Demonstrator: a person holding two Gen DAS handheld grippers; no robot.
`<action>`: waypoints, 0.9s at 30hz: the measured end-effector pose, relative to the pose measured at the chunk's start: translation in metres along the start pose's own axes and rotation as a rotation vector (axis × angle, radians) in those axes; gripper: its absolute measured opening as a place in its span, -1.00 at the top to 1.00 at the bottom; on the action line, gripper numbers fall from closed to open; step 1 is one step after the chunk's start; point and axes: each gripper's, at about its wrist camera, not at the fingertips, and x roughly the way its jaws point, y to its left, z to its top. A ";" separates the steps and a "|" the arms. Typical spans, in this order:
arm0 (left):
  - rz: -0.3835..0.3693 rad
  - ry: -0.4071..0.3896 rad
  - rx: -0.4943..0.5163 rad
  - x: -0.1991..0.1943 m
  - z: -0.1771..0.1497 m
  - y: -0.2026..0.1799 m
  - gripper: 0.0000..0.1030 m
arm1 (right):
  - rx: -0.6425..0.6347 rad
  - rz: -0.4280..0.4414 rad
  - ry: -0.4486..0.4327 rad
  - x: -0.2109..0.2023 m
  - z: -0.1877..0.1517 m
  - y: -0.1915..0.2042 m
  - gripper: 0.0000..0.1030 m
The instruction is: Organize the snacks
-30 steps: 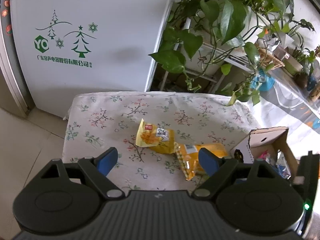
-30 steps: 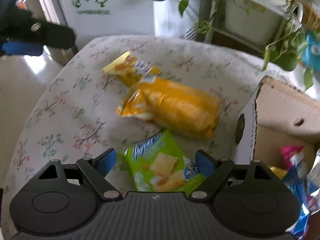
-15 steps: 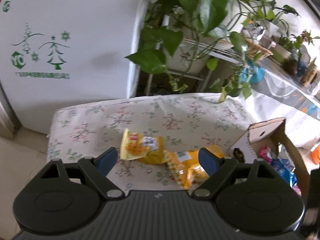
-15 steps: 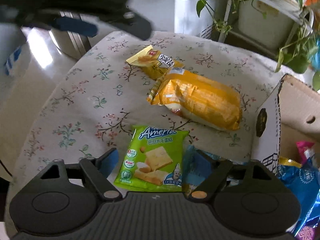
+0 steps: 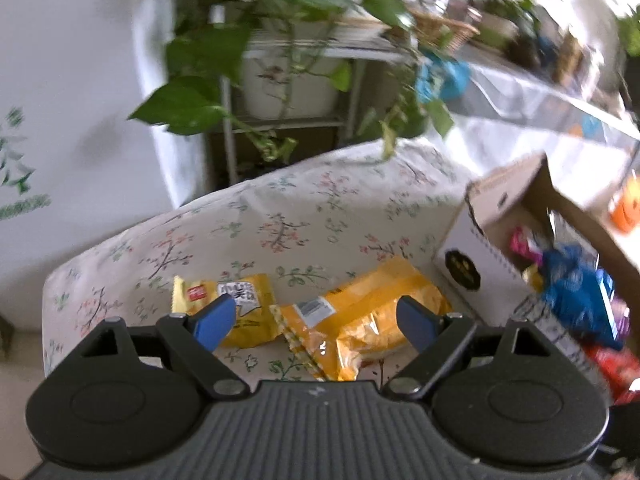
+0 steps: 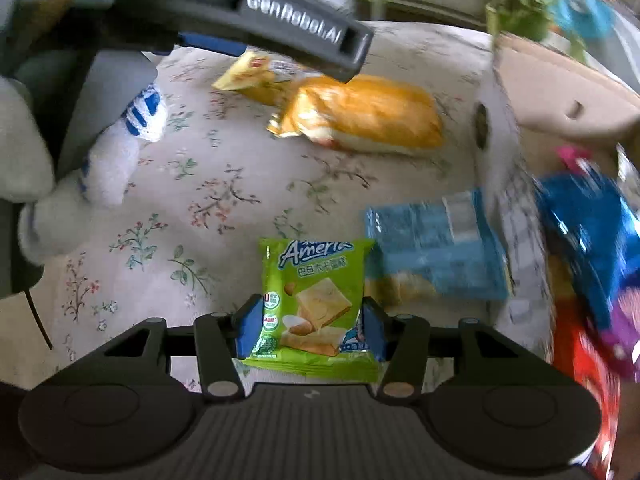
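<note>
Green pack (image 6: 316,300): on tabletop (image 6: 192,184) beside box (image 6: 560,92), between right tongs (image 6: 310,330), closing on side edges. Light, soft, crinkly film, slippery; crackers inside likely fragile; grip gently at edges. Left tongs (image 5: 316,320) apart over yellow packs (image 5: 360,320).

Right gripper (image 6: 310,334): jaws, wide apart a second ago, are now closing on the green cracker packet (image 6: 316,304), blue pads at both its side edges. A blue packet (image 6: 436,250), unseen earlier, now shows just right of the green one, against the cardboard box (image 6: 560,80). Left gripper (image 5: 316,318), jaws unchanged and wide, has come lower and closer over the table; the large yellow bag (image 5: 360,320) now lies between its fingers, untouched. In the right view the left gripper now fills the upper left, with a gloved hand (image 6: 100,168).
</note>
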 end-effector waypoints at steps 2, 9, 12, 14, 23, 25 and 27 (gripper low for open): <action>-0.003 0.004 0.046 0.005 -0.001 -0.002 -0.69 | 0.032 -0.003 0.004 0.000 -0.007 0.000 -0.16; -0.063 0.007 0.153 0.019 0.004 -0.005 -0.69 | 0.037 -0.056 -0.022 0.004 -0.017 0.010 -0.61; -0.074 0.015 0.226 0.025 0.005 -0.013 -0.69 | 0.029 -0.076 -0.009 0.008 -0.019 0.009 -0.74; -0.089 0.021 0.265 0.030 0.005 -0.019 -0.69 | 0.031 -0.083 -0.018 0.010 -0.019 0.007 -0.78; -0.078 0.062 0.365 0.053 -0.004 -0.042 -0.69 | 0.050 -0.117 -0.015 0.015 -0.024 -0.001 -1.00; -0.065 0.065 0.390 0.056 -0.008 -0.046 -0.71 | 0.054 -0.121 -0.020 0.014 -0.026 -0.001 -1.00; -0.064 0.058 0.380 0.056 -0.008 -0.046 -0.73 | 0.067 -0.123 -0.027 0.014 -0.027 -0.003 -1.00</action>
